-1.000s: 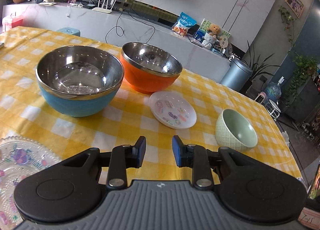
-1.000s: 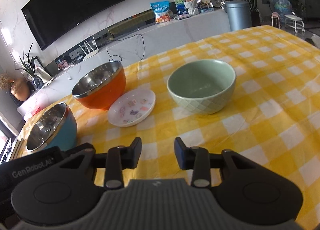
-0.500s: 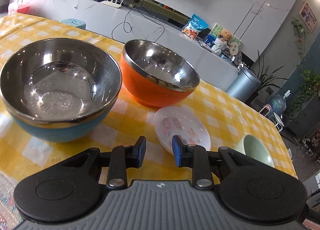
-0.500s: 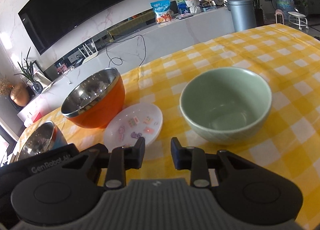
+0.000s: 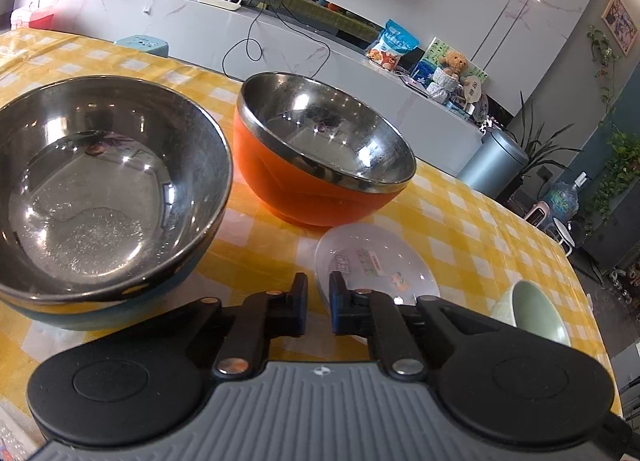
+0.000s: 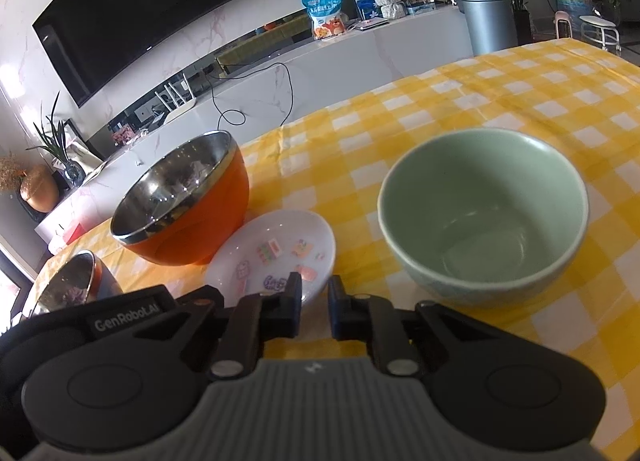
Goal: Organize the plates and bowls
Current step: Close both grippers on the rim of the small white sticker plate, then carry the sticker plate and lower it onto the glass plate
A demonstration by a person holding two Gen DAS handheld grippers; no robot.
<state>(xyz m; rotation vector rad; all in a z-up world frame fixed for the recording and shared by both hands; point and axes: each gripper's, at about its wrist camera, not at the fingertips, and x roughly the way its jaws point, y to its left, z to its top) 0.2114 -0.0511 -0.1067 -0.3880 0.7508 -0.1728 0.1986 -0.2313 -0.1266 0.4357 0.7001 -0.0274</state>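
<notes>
Moved in closer, both sides. Blue bowl [image 5: 100, 189], orange bowl [image 5: 312, 197], small plate [image 5: 372, 261], green bowl [image 5: 536, 309] on checked cloth [image 5: 480, 229]. Left gripper [image 5: 318, 301] pressed together near plate's rim. Right gripper [image 6: 314, 301] closing, rim showing in gap, contact unclear.

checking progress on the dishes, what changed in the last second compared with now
Both grippers came in closer to the dishes, the left gripper and right gripper narrowing their jaws at the small white plate, nothing visibly gripped. Bowls and plate kept their places.
</notes>
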